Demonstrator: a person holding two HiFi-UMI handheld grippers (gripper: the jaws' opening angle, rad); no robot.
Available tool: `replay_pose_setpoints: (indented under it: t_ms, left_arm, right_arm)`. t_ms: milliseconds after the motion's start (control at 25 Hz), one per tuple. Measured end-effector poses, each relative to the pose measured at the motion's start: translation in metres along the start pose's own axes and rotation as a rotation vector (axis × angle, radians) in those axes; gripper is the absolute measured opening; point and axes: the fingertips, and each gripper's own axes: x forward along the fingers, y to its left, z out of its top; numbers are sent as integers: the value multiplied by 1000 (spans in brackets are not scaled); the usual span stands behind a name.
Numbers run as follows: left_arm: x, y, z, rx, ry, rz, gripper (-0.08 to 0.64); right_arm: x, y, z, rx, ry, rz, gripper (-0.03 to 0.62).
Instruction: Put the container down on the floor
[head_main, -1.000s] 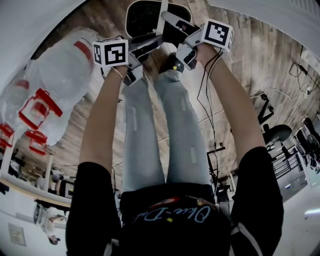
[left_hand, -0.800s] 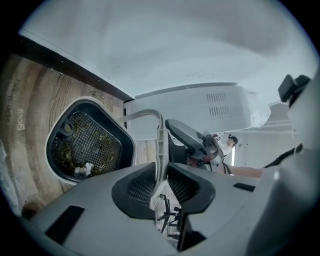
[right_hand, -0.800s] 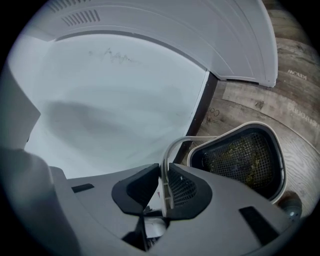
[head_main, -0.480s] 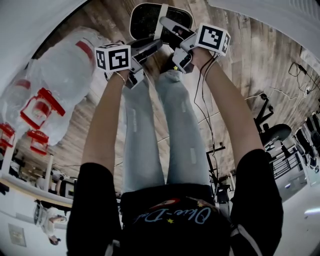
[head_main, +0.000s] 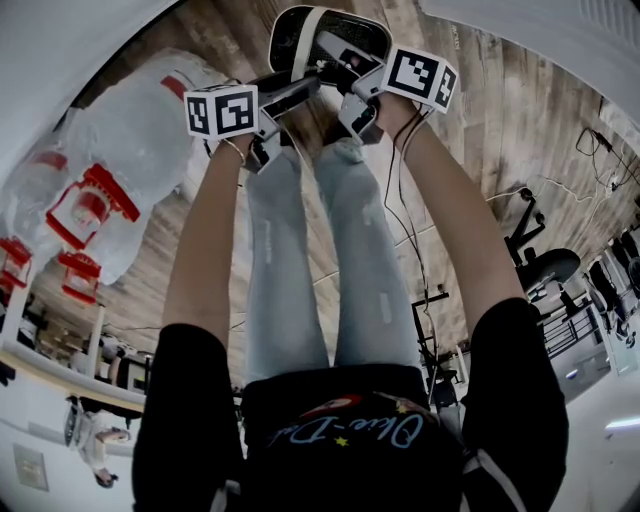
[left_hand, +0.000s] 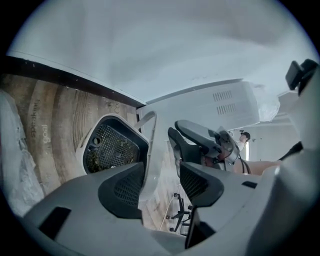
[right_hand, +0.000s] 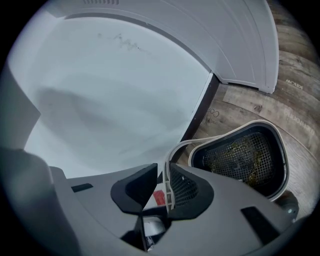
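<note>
Head view shows one container (head_main: 290, 40) low beside the wall (head_main: 80, 40), over the wooden floor (head_main: 480, 120); I cannot tell whether it rests there. Its single handle (right_hand: 180, 145) runs up into both of my two grippers. My right gripper (right_hand: 163, 170) is clenched on the handle. My left gripper (left_hand: 162, 172) has just been opening: its jaws stand wide, with the handle loose between them.

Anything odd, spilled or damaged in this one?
Only the container: clumps of greenish-brown debris cling to the black mesh inside it. None shows on the wooden floor around it, and the white handle looks intact.
</note>
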Motion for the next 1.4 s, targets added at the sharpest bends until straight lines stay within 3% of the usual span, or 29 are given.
replay_pose_setpoints:
  t_ms: [200, 560, 800, 1200, 1400]
  left_arm:
    - [-14, 16, 1, -12, -8, 74, 207]
    - [-37, 30, -3, -57, -18, 131, 209]
    - [-43, 19, -13, -126, -11, 94, 208]
    - [-52, -17, 3, -100, -117, 62, 194]
    - [-59, -52, 18, 3, -177, 34, 113]
  right_arm:
    - [-3, 6, -2, 19, -9, 4, 71]
    - [-13, 7, -7, 52, -36, -7, 68]
    - [-24, 14, -11, 80, -78, -16, 43]
    - [-40, 45, -14, 65, -85, 15, 29]
    - [-61, 60, -6, 78, -122, 34, 8]
